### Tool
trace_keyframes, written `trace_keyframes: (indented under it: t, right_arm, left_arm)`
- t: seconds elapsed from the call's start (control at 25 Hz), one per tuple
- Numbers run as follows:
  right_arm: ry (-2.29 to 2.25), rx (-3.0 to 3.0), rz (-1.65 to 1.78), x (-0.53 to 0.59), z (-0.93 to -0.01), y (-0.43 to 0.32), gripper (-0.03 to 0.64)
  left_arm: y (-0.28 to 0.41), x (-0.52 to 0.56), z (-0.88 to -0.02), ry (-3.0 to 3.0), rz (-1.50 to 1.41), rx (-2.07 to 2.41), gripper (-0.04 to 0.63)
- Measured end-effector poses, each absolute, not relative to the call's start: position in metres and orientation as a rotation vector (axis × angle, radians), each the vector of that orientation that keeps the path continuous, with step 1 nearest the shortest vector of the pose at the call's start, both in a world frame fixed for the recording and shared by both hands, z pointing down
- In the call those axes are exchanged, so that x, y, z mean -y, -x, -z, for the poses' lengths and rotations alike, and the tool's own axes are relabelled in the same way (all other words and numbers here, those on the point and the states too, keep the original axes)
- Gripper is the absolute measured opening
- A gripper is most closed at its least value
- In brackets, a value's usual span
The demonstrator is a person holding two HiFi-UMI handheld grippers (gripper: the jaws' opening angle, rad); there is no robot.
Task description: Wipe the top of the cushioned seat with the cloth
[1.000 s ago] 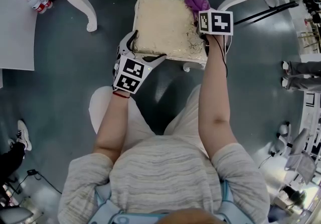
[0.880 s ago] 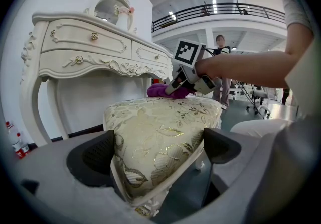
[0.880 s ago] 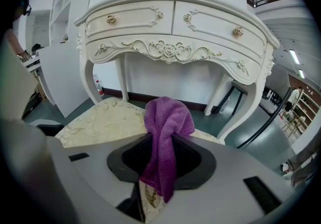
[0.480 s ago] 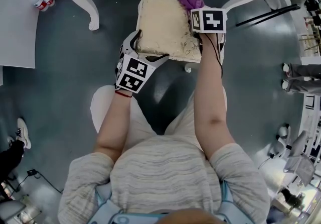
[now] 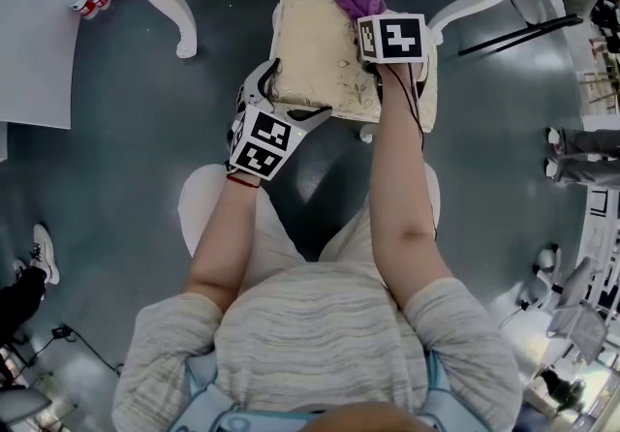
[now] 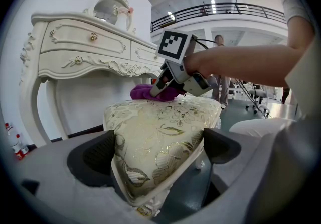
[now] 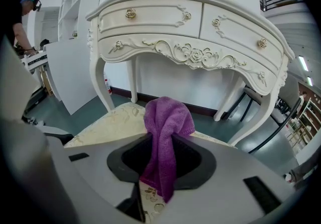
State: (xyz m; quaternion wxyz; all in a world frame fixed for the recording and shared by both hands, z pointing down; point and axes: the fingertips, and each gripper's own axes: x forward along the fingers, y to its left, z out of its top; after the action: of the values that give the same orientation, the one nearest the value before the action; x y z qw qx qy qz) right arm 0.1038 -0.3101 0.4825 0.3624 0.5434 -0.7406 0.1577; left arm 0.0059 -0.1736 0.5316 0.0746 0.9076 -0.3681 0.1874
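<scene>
Your right claw (image 7: 163,166) is closed tight on the purple terry cloth (image 7: 168,117). The cloth is pinched between the pads, with a bunch standing up ahead of them and a short tail hanging down behind. Under the cloth lies the top of the cream and gold floral cushioned seat (image 5: 310,62), and the cloth touches it at the far edge.

A second ago you had the cloth at the seat's far right corner. Now it sits further left along that far edge, close to the middle, and your right forearm crosses the right part of the seat.

Your left claw (image 6: 158,150) is spread wide, and the seat's near left corner fills the gap, with a pad pressed against each side of it. That hold has not changed over the last second: same corner, same wide spread.

In the left gripper view the right claw and cloth are at the far side of the seat top, well apart from the corner you hold.

Beyond the seat's far edge stands the white carved dressing table (image 7: 185,32). The grey-green floor (image 5: 126,130) lies all round.
</scene>
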Motion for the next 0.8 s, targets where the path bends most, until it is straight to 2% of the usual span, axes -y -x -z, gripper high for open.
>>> trace_keyframes:
  t: [0.8]
  right_arm:
    - [-1.320,1.953,-0.364,0.311,-0.483,-0.055,0.106]
  left_arm:
    - [-0.007,0.173,-0.532,-2.730,-0.551,1.099,0.563]
